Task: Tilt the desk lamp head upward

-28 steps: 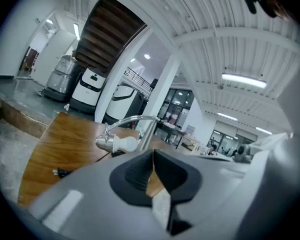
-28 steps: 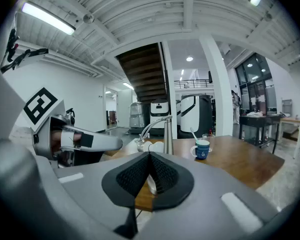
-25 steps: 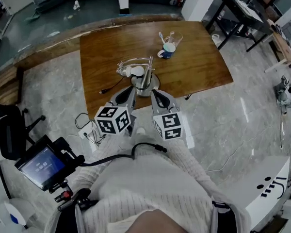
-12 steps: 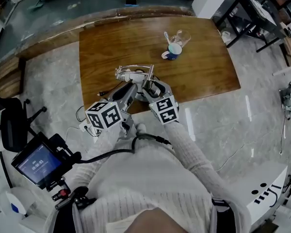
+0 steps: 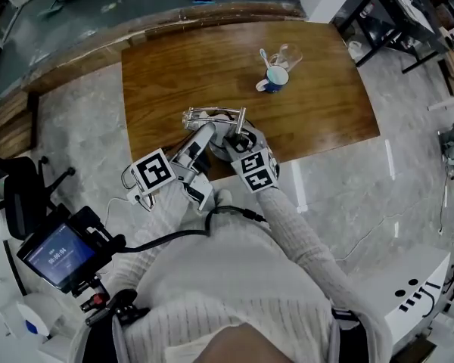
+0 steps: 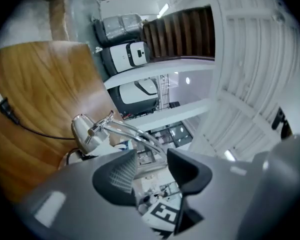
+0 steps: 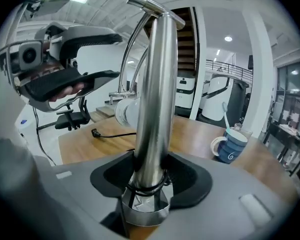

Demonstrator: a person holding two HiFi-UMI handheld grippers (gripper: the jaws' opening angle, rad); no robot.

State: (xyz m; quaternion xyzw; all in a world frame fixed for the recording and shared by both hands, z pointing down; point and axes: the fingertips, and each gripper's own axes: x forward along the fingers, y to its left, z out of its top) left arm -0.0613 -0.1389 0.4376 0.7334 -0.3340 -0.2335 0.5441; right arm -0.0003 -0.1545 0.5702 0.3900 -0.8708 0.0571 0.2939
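The desk lamp stands at the near edge of the wooden table [image 5: 174, 66], with a chrome post [image 5: 240, 119] and a head [image 5: 195, 116] hanging low to the left. My right gripper [image 5: 238, 138] is shut on the post [image 7: 155, 94] just above the base, its pads [image 7: 187, 176] against the metal on both sides. My left gripper [image 5: 206, 130] hovers beside the head [image 6: 82, 129]. Its jaws [image 6: 151, 156] are opening with nothing between them; the lamp's curved arm [image 6: 132, 132] lies beyond the tips. In the right gripper view the left gripper [image 7: 65, 79] hangs up left of the post.
A blue mug [image 5: 276, 78] with a spoon and a clear glass [image 5: 287, 54] stand on the table's far right. The lamp's black cable and plug [image 6: 5, 109] lie on the wood to the left. An office chair [image 5: 15, 195] is on the floor at left.
Both grippers went forward from the table's near edge to the lamp. The right one opened and took the post between its pads. The left one's jaws came apart.
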